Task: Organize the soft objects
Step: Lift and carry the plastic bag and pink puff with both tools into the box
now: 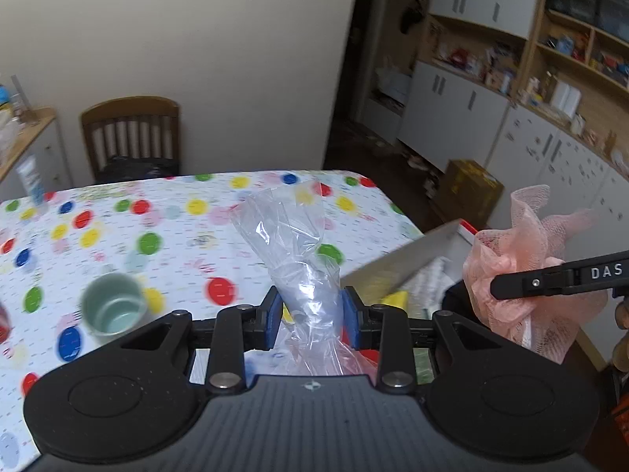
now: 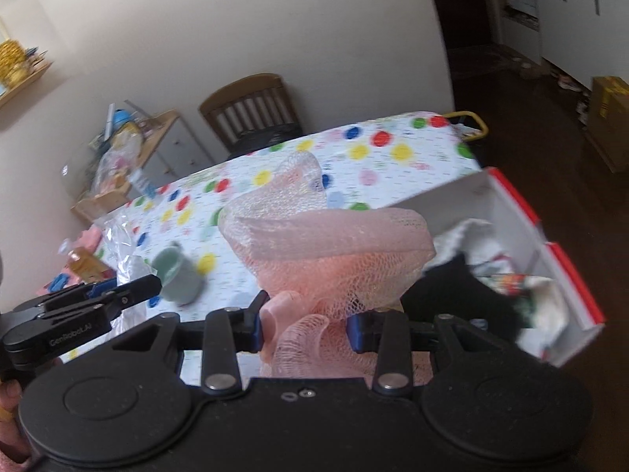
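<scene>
left tongs (image 1: 312,314): clenched on clear plastic bag (image 1: 291,244) | right tongs (image 2: 302,320): clenched on pink mesh sponge (image 2: 326,244)

Cream wall (image 1: 220,59), wooden chair (image 1: 131,133), white cabinets (image 1: 452,102), dark floor (image 2: 523,118)

left gripper (image 1: 312,314) jaws clamp clear plastic bag (image 1: 295,244) | above spotted tablecloth (image 1: 118,228)

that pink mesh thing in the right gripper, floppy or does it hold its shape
Likely floppy: the pink mesh pouf bunches and droops around the right gripper instead of holding a form. Probably light, being open netting. It could snag rather than slip.
</scene>
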